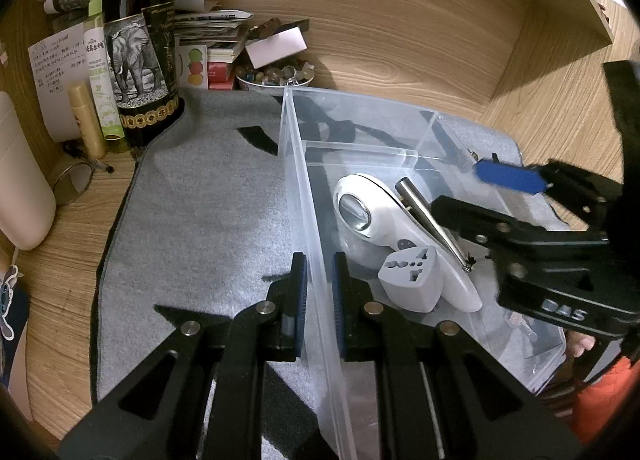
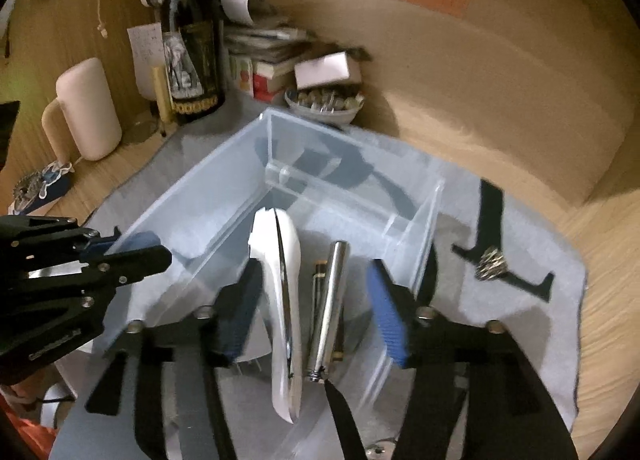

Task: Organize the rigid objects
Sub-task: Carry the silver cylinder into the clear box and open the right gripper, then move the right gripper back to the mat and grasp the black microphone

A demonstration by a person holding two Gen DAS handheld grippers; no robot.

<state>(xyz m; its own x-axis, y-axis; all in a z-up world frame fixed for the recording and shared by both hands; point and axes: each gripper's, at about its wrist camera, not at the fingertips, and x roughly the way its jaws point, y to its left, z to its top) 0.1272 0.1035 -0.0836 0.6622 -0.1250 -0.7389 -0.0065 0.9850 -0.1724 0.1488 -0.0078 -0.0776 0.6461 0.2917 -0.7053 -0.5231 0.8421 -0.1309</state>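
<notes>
A clear plastic bin (image 1: 296,164) with a divider sits on a grey mat (image 1: 200,204). Inside lie a white handheld device (image 1: 376,212), a metal tube (image 1: 432,220) and a grey plug adapter (image 1: 412,276). My left gripper (image 1: 320,300) is shut on the bin's left wall. My right gripper (image 2: 316,308) is open and empty, hovering over the bin above the white device (image 2: 280,280) and the tube (image 2: 330,300); it also shows in the left wrist view (image 1: 492,196). A small metal ring-like object (image 2: 490,262) lies on the mat to the bin's right.
A dark wine bottle (image 1: 140,40), small bottles (image 1: 96,72), stacked books and papers (image 1: 216,36) and a bowl of stones (image 1: 272,76) crowd the back left of the wooden desk (image 1: 400,40). A cream cylinder (image 2: 88,108) stands at the left.
</notes>
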